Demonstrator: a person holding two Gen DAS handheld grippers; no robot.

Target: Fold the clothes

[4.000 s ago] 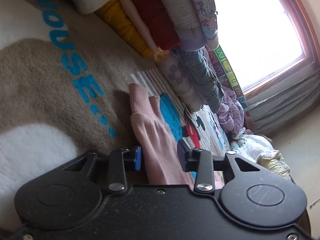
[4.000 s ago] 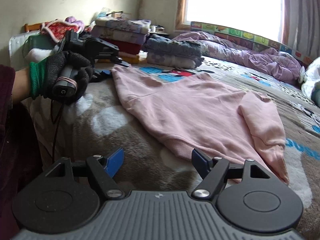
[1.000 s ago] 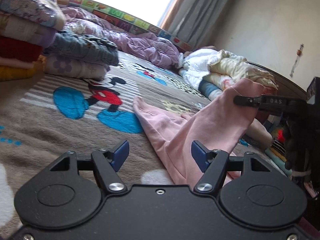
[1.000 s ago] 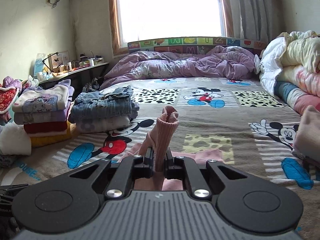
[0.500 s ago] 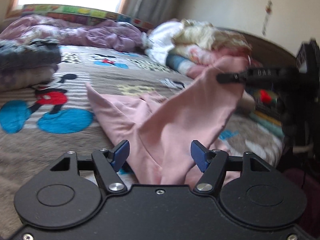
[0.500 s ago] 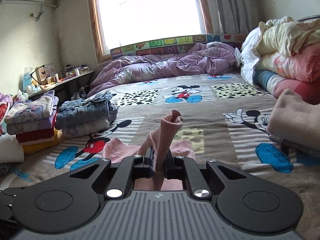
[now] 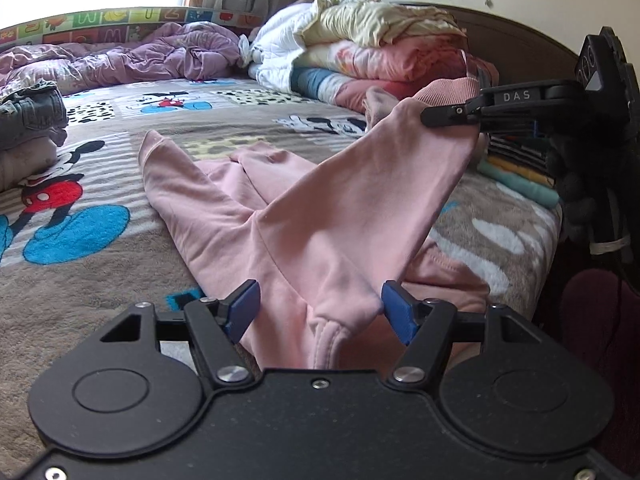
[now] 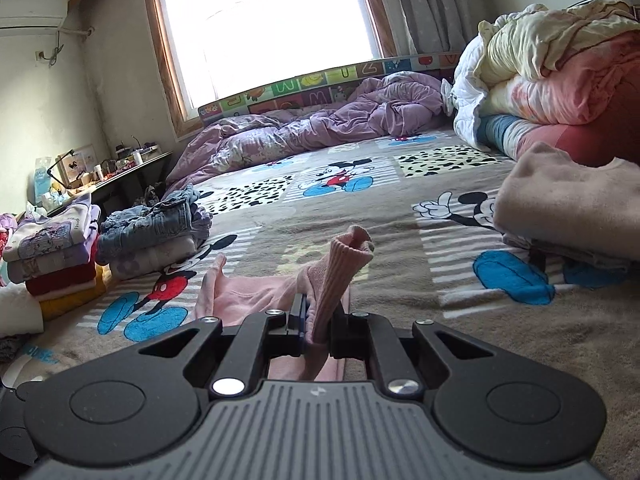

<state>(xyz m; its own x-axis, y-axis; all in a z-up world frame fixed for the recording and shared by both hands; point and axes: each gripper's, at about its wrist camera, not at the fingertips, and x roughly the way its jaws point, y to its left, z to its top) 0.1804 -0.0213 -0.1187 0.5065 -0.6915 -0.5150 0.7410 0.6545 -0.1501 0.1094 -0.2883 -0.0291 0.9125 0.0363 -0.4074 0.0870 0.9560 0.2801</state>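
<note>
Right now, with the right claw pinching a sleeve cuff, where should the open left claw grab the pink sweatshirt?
Take the bunched ribbed hem of the pink sweatshirt between the left claw pads, approaching straight ahead; it stands up as a ridge there.

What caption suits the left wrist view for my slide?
Open left claw straddles a pink sweatshirt while the right claw lifts its sleeve.
</note>
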